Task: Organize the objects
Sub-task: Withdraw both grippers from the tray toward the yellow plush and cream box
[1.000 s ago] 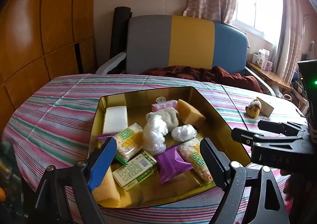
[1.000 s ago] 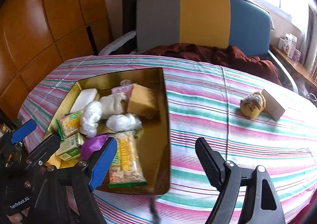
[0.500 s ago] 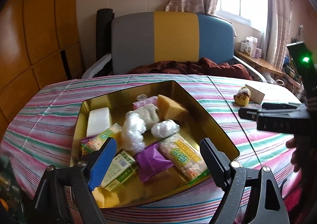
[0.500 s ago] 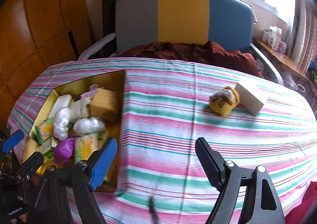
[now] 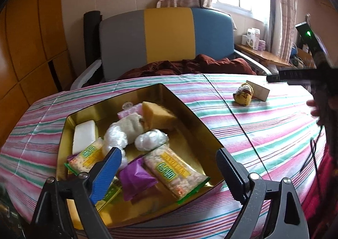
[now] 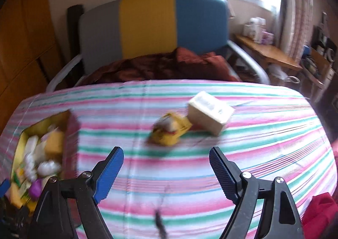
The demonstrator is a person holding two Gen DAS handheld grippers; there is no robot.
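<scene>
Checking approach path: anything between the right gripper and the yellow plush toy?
Nothing: only bare striped tablecloth lies between the open right gripper and the yellow plush toy, per the right wrist view.

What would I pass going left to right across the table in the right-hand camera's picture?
Gold tray full of snacks → yellow plush toy → pale box, which touches the toy.

gold tray: 1 | rice-cracker packs: 2 | clear plastic wads: 2 | purple packet: 1 | white block: 1 | yellow plush toy: 1 | white box: 1
</scene>
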